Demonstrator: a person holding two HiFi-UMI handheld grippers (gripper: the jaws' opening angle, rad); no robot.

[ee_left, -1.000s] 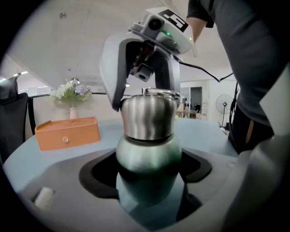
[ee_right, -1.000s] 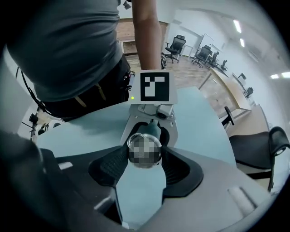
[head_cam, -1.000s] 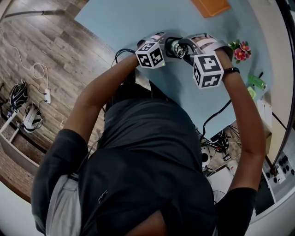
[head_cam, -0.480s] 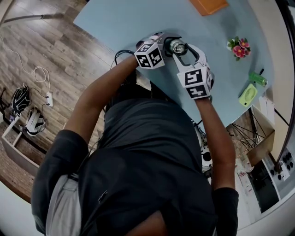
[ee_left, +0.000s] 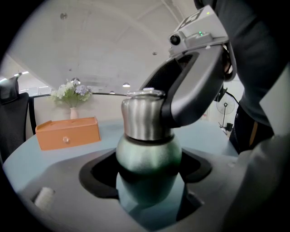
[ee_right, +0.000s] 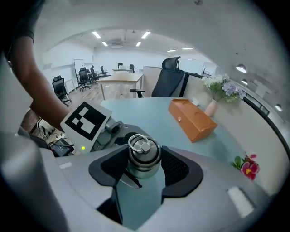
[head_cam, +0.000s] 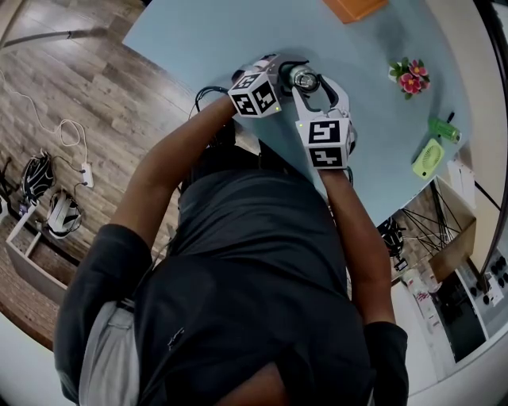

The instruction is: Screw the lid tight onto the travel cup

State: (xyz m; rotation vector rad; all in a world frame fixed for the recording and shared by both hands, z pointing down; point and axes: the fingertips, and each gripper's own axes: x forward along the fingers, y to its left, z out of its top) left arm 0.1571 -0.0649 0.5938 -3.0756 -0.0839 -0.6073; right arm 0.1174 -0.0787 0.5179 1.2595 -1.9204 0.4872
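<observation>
The travel cup stands on the pale blue table (head_cam: 206, 40) near its front edge. Its green body (ee_left: 148, 156) sits between the pads of my left gripper (ee_left: 148, 168), which is shut on it from the side. The steel lid (ee_right: 144, 152), with a ring on top, is on the cup's mouth. My right gripper (ee_right: 144, 168) comes down over it from above, both pads against the lid's sides. In the head view the lid (head_cam: 304, 78) shows between the left gripper (head_cam: 287, 79) and the right gripper (head_cam: 309, 84). One right finger (ee_left: 195, 90) wraps the lid.
An orange box (head_cam: 361, 8) lies at the table's far side, with a vase of pale flowers (ee_right: 219, 93) behind it. A small pink flower (head_cam: 409, 79), a green fan (head_cam: 429, 158) and a green item (head_cam: 444, 131) lie to the right.
The right gripper has rolled around the lid: its marker cube swung from the cup's right to the near side, and the forearm came in toward the body. The left gripper stayed put.
</observation>
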